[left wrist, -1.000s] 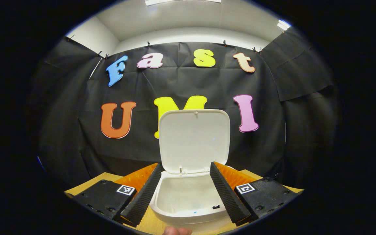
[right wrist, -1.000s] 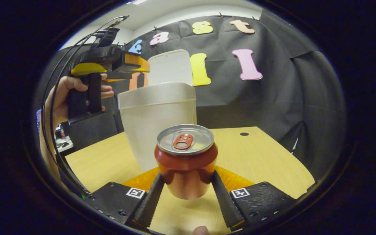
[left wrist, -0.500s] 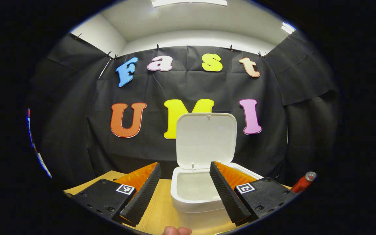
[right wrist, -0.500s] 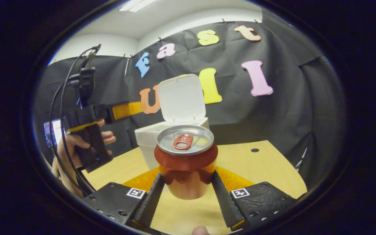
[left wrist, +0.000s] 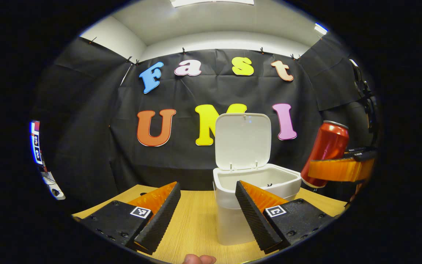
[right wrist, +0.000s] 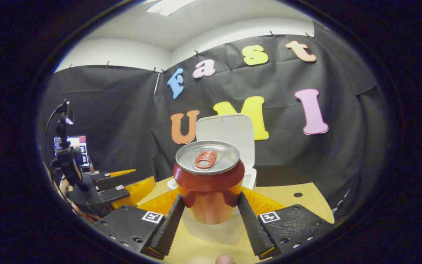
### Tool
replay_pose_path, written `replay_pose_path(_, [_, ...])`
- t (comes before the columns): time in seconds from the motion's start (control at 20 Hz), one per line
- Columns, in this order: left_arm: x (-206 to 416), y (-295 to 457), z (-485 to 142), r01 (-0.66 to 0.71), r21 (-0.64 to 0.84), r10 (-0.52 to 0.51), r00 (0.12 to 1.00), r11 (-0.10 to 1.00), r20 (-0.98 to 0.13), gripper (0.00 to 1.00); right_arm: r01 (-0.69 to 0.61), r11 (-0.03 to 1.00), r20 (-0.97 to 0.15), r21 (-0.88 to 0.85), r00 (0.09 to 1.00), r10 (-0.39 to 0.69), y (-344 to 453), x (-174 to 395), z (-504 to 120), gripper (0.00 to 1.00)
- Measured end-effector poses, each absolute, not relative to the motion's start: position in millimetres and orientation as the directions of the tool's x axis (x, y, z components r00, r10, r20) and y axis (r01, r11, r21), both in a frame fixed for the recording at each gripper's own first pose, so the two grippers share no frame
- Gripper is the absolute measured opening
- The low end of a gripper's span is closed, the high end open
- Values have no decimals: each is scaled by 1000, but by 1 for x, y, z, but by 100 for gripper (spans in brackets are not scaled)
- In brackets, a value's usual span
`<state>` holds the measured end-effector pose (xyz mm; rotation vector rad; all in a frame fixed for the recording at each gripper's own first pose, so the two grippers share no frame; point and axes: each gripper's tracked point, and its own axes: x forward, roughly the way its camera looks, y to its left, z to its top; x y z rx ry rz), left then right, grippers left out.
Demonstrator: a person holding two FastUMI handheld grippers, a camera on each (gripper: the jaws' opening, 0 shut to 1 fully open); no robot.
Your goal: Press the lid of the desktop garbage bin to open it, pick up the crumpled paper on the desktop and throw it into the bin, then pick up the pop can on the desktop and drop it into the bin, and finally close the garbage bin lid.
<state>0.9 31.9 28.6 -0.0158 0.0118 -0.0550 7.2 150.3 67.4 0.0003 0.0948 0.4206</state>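
The white bin (left wrist: pixel 256 200) stood at centre frame on the worktop (left wrist: pixel 196 223), lid (left wrist: pixel 243 141) upright, its contents not visible. The right tongs (right wrist: pixel 211 216) pinched the pop can (right wrist: pixel 208 183) upright, clear of the worktop. In the left gripper view, the left tongs (left wrist: pixel 208 216) were spread, with the can at right.

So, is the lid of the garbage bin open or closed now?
Open. The lid stands upright behind the bin, whose mouth is uncovered.
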Motion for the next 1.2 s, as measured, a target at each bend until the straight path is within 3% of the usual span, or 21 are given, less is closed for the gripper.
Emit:
replay_pose_path(0.65, [-21,70,5,-2,-36,0,999,999,-39,97,-374,925,-206,-64,912,354,187,107,65,80])
replay_pose_path(1.2, [-20,70,4,6,-32,-7,999,999,-41,97,-319,946,-284,-58,914,291,181,141,50,80])
